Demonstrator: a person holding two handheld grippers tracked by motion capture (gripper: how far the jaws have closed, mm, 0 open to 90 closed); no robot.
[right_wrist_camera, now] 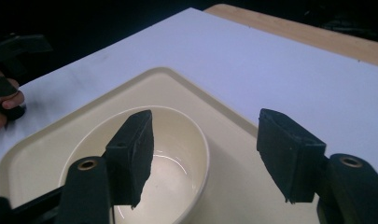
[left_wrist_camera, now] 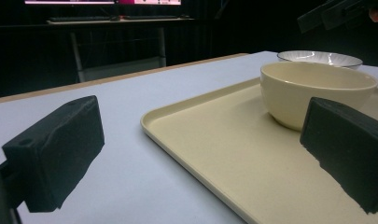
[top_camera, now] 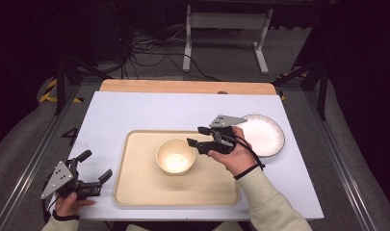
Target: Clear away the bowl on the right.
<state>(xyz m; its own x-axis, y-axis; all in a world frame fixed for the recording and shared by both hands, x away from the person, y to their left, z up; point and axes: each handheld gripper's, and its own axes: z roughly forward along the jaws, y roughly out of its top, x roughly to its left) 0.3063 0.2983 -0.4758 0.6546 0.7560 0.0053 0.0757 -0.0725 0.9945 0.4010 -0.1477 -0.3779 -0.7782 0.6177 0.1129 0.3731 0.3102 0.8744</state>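
Note:
A cream bowl [top_camera: 175,155] stands empty and upright in the middle of a cream tray [top_camera: 144,185]. My right gripper [top_camera: 196,136] hovers open at the bowl's right side. In the right gripper view the bowl [right_wrist_camera: 177,163] has one jaw over its inside and the other over the tray [right_wrist_camera: 168,88], so the rim lies between them, apart from both. My left gripper [top_camera: 97,165] is open and low over the white table left of the tray. Ahead of its open gripper [left_wrist_camera: 203,126] lie the tray [left_wrist_camera: 214,154] and the bowl [left_wrist_camera: 317,88].
A white plate [top_camera: 262,134] with a dark rim sits on the table right of the tray, behind the right hand, and as the plate [left_wrist_camera: 319,58] beyond the bowl. The white tabletop [top_camera: 135,110] ends in a wooden strip at the far edge. Metal rails flank the table.

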